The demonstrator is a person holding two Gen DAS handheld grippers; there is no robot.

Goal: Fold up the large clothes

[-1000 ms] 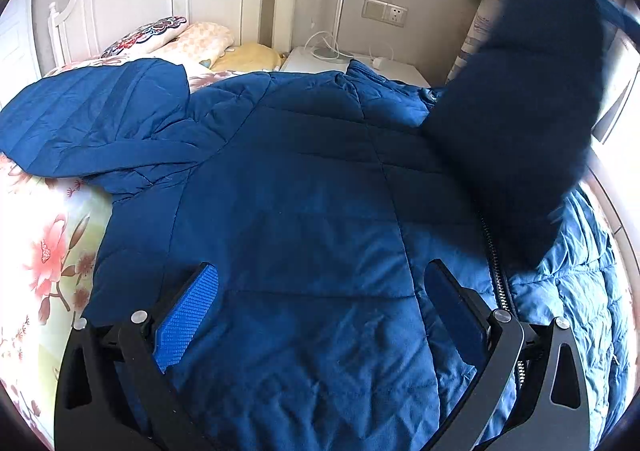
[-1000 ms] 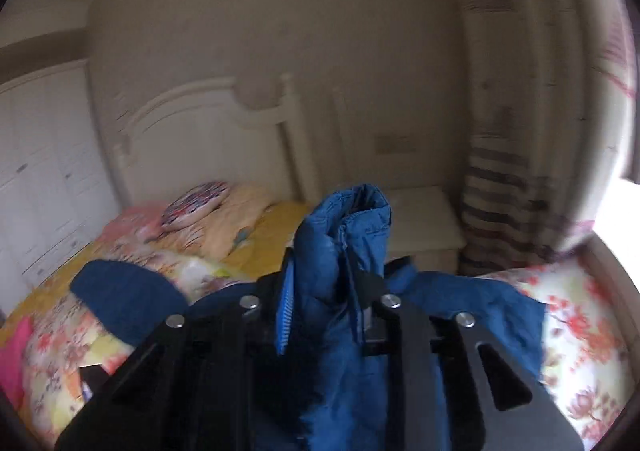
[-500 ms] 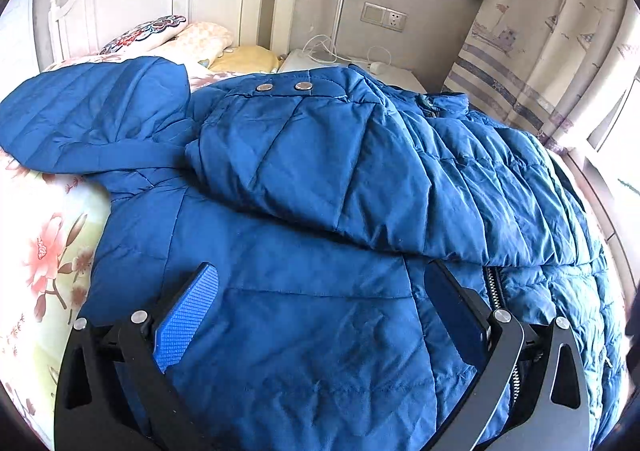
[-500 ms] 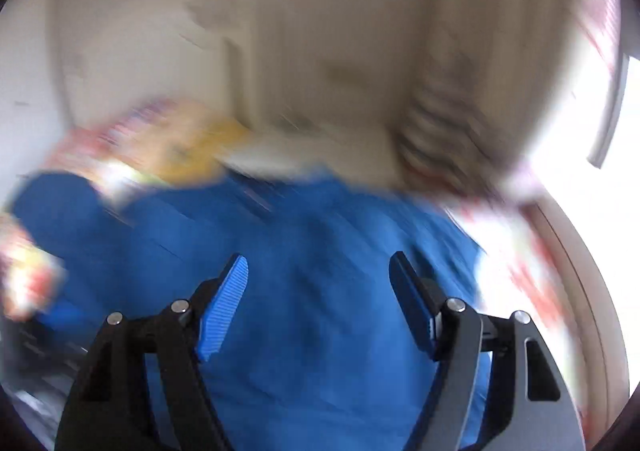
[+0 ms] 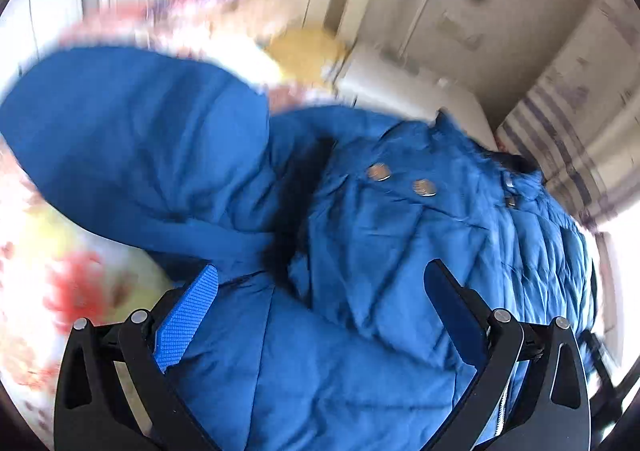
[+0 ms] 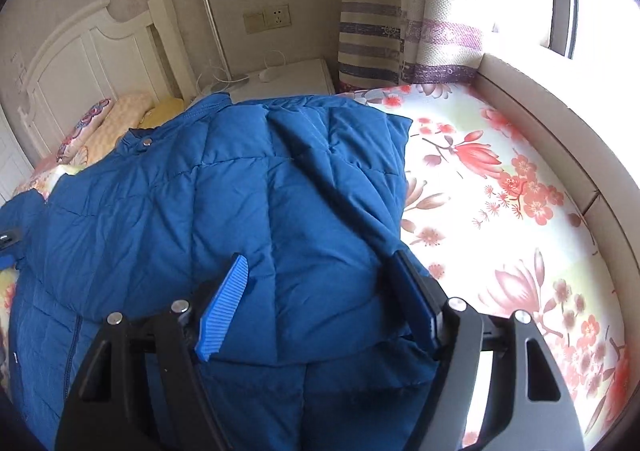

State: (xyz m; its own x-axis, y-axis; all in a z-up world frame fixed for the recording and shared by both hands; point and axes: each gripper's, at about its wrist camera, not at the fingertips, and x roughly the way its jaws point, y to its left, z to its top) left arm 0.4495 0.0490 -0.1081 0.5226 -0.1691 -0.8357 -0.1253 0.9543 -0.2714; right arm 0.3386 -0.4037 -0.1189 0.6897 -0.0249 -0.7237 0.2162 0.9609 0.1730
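Note:
A large blue quilted jacket lies spread on the bed. Its right sleeve is folded across the chest, cuff snaps facing up. The hood lies flat at the upper left of the blurred left wrist view. My left gripper hovers open over the jacket body, near where hood and folded sleeve meet, nothing between its pads. My right gripper stands open over the folded sleeve's upper part, and its pads do not press on the cloth.
The floral bedsheet shows to the right of the jacket, bounded by a pale window ledge. A white headboard, pillows, a nightstand with cables and a striped curtain stand at the far end.
The right gripper, earlier shut on the raised sleeve, let it go and came down open; the sleeve now lies across the jacket. The left gripper swung toward the hood and rolled.

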